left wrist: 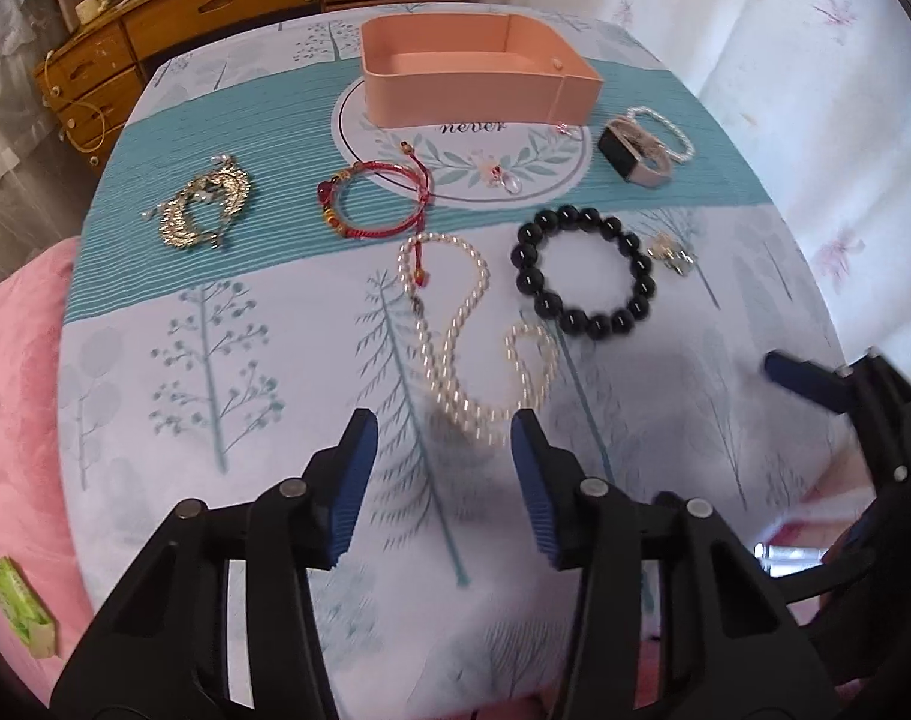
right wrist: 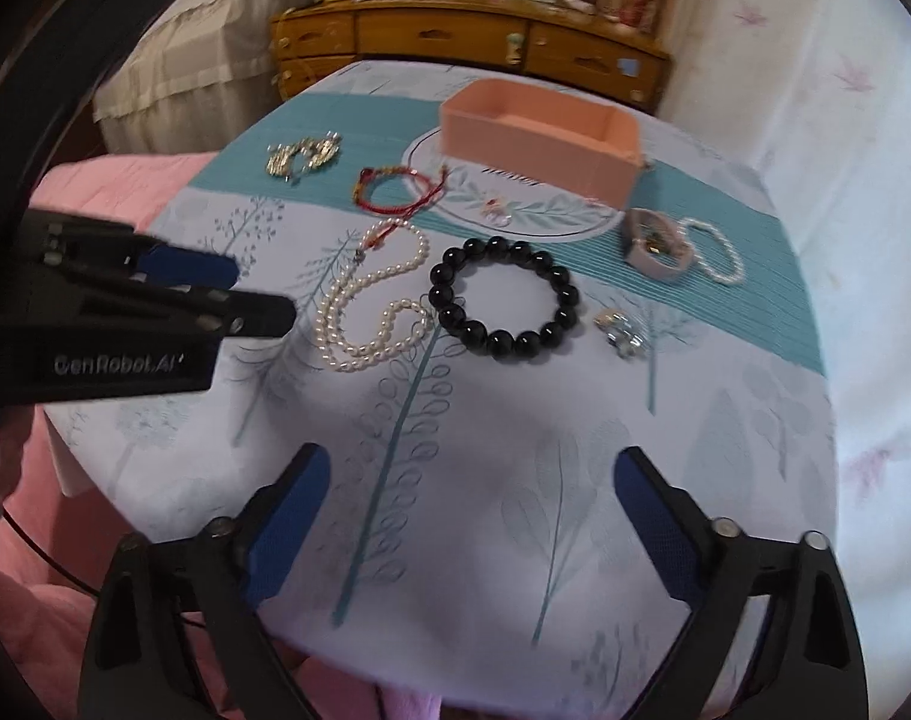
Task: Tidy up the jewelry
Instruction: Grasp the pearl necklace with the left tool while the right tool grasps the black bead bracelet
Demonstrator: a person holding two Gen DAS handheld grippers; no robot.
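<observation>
A pink open box [left wrist: 473, 75] [right wrist: 539, 132] stands at the far side of the table. In front of it lie a gold chain pile [left wrist: 206, 204], a red cord bracelet [left wrist: 377, 198], a long pearl necklace [left wrist: 473, 324] [right wrist: 371, 306], a black bead bracelet [left wrist: 584, 273] [right wrist: 503, 297], a watch [left wrist: 635, 150] [right wrist: 656, 243], a small pearl bracelet [left wrist: 674, 132] and a small silver piece [left wrist: 671, 252]. My left gripper [left wrist: 443, 450] is open, just short of the pearl necklace's near loop. My right gripper [right wrist: 473, 480] is open and empty, nearer than the black bracelet.
The table wears a tree-print cloth [right wrist: 485, 540] with a teal band. A clear pendant [left wrist: 509, 180] lies on the round print. A wooden dresser [left wrist: 215, 6] stands behind, pink bedding [left wrist: 17, 390] to the left, a white curtain [left wrist: 815, 90] to the right.
</observation>
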